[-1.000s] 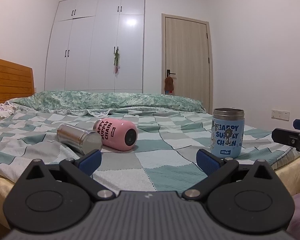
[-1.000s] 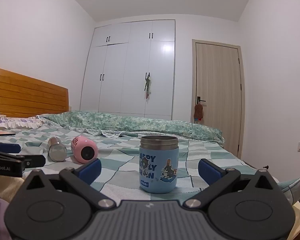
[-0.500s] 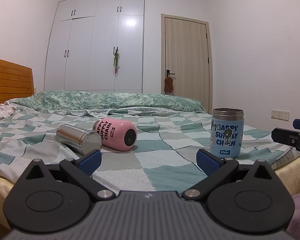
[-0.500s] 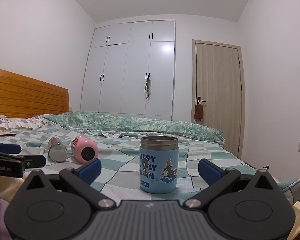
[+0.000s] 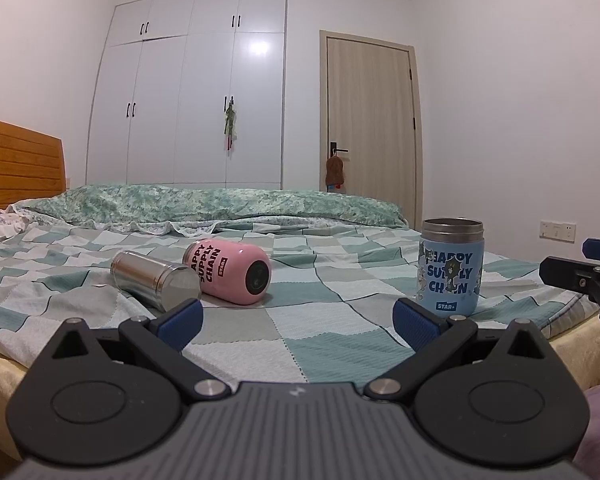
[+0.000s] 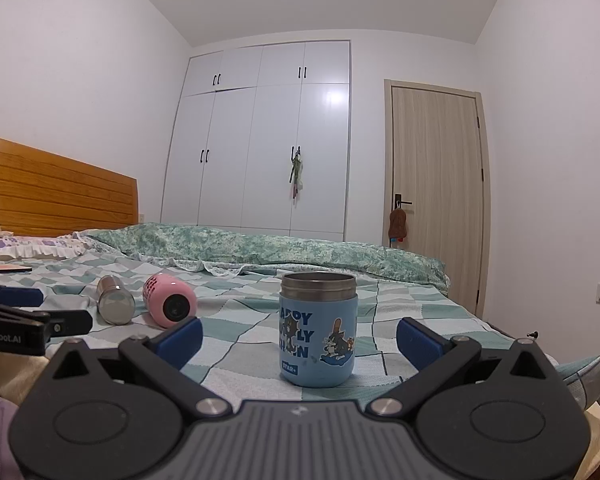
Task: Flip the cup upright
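A blue cup (image 5: 451,268) with a steel rim stands upright on the checked bed cover (image 5: 300,320); it also shows in the right wrist view (image 6: 317,329). A pink cup (image 5: 228,271) lies on its side, base toward me, next to a steel cup (image 5: 154,281) that also lies on its side. Both show in the right wrist view, pink (image 6: 169,300) and steel (image 6: 114,300). My left gripper (image 5: 298,322) is open and empty at the bed's near edge, short of the lying cups. My right gripper (image 6: 300,338) is open and empty, just short of the blue cup.
A folded green quilt (image 5: 220,204) lies across the far side of the bed. A wooden headboard (image 6: 52,196) stands at the left with pillows (image 6: 32,246). A white wardrobe (image 5: 196,92) and a door (image 5: 370,128) are behind.
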A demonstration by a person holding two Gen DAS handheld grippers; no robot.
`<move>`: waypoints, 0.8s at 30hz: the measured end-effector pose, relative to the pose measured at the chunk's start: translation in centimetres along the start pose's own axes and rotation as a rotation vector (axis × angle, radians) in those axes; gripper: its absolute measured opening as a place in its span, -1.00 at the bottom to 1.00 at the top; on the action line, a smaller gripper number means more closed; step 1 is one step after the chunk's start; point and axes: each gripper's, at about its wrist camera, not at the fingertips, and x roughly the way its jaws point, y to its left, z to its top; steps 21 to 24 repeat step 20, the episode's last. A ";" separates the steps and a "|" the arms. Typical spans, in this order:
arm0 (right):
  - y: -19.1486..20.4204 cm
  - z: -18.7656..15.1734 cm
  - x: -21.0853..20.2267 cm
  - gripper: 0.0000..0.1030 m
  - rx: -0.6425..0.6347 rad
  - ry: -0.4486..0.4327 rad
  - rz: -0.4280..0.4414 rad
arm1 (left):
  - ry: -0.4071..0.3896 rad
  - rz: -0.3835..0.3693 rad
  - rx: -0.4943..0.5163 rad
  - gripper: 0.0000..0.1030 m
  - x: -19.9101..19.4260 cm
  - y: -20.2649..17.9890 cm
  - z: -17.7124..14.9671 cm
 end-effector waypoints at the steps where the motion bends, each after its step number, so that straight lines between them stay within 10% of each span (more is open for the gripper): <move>1: 0.0 0.0 0.0 1.00 0.000 -0.001 0.000 | 0.000 -0.001 0.000 1.00 0.0 0.0 0.0; 24: 0.0 0.0 0.0 1.00 0.000 0.000 0.000 | -0.011 0.002 0.001 1.00 -0.2 -0.1 0.1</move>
